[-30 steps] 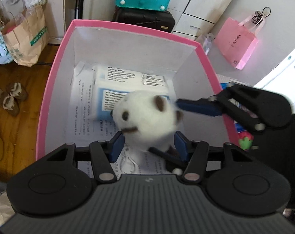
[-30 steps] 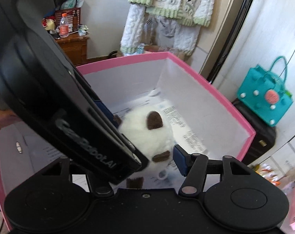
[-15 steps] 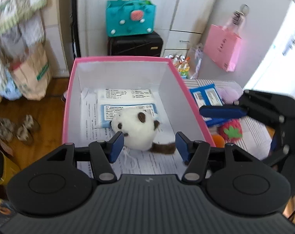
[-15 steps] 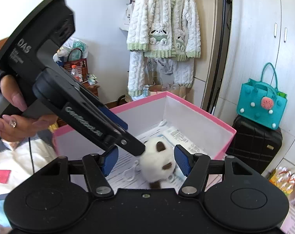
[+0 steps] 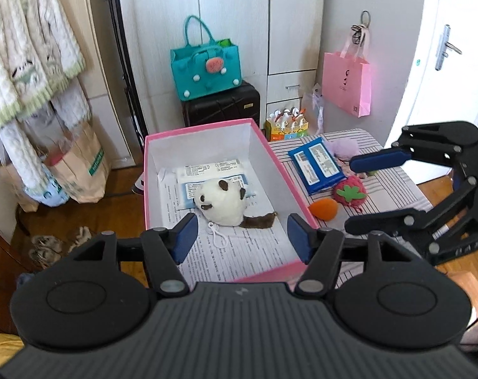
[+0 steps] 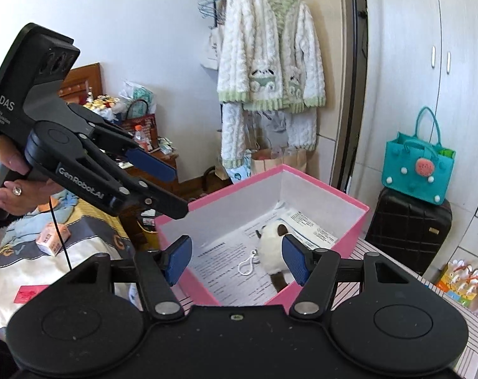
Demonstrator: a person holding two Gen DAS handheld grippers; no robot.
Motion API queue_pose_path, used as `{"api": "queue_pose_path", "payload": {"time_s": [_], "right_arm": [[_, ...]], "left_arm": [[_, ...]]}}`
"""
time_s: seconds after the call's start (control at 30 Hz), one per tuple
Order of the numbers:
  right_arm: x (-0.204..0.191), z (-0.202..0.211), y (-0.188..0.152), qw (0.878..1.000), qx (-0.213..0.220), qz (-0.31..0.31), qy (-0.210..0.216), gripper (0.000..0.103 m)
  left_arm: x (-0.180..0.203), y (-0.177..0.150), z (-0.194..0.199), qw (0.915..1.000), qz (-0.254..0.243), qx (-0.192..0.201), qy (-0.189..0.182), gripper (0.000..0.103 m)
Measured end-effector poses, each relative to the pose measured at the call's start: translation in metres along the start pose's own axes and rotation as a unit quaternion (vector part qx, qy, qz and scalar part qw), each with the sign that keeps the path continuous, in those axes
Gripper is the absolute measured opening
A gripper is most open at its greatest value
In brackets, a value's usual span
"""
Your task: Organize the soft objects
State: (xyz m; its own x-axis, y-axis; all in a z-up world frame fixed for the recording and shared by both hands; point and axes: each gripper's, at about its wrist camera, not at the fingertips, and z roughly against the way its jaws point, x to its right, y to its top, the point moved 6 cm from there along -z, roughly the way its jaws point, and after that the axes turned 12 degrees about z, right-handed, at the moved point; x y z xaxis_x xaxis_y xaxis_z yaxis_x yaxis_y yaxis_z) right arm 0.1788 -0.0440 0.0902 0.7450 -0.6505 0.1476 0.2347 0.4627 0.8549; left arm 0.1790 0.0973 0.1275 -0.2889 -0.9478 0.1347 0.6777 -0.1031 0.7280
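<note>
While both tongs hang spread and empty, status left to right:

Change: plush toy (image 5: 218,202) was between the left tongs (image 5: 240,237) down inside the box a second ago; now released, and both tools have backed up and away.
Meaning: my read is that this toy's drop-off is done and the next pick comes from the counter.
Floor, far left: wood boards, paper bag (image 5: 81,164), white fleece jacket (image 5: 27,60) hanging above it.
Box: pink box (image 5: 278,161), white inside, printed paper lining the bottom, a wipes pack (image 5: 207,173) at the far end.
Toy: lies on its side on the paper, head touching the wipes pack, brown tail toward the right wall, white clip loop toward the near side.
Left tongs: wide, nothing held, above the near rim of the box.
Counter: striped cloth (image 5: 394,195) right of the box, touching it.
Still out: orange piece (image 5: 323,208) just beside the box wall, strawberry plush (image 5: 349,191), blue pack (image 5: 316,164), lilac fluffy thing (image 5: 345,148) at the back.
Right tongs: (image 5: 362,194) wide, empty, over the counter near the strawberry.
Room behind: teal bag (image 5: 207,69) on a black suitcase (image 5: 221,105), white cupboards, pink gift bag (image 5: 346,83) on a hook, door far right.
</note>
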Motion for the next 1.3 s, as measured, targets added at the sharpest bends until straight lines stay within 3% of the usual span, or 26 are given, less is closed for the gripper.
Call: {"api": "queue_pose_path", "payload": {"time_s": [0.3, 0.5, 0.7, 0.9, 1.3], "right_arm": [[-0.020, 0.040, -0.008, 1.000, 0.005, 0.022, -0.008, 0.068], [-0.020, 0.061, -0.027, 1.000, -0.004, 0.014, -0.021, 0.070], [-0.006, 0.079, -0.056, 0.999, -0.014, -0.003, -0.050, 0.071], [0.023, 0.089, -0.097, 0.994, -0.033, -0.027, -0.099, 0.071], [0.069, 0.099, -0.151, 0.985, -0.032, -0.065, -0.159, 0.071]], "left_arm": [[0.038, -0.037, 0.023, 0.9991, -0.041, 0.007, -0.009, 0.064], [0.062, -0.051, 0.017, 0.9983, -0.040, -0.005, -0.041, 0.064], [0.100, -0.067, -0.011, 0.9951, -0.082, -0.006, -0.054, 0.065], [0.135, -0.076, -0.042, 0.9924, -0.087, 0.003, -0.086, 0.064], [0.166, -0.080, -0.090, 0.9948, -0.038, 0.060, -0.073, 0.058]]}}
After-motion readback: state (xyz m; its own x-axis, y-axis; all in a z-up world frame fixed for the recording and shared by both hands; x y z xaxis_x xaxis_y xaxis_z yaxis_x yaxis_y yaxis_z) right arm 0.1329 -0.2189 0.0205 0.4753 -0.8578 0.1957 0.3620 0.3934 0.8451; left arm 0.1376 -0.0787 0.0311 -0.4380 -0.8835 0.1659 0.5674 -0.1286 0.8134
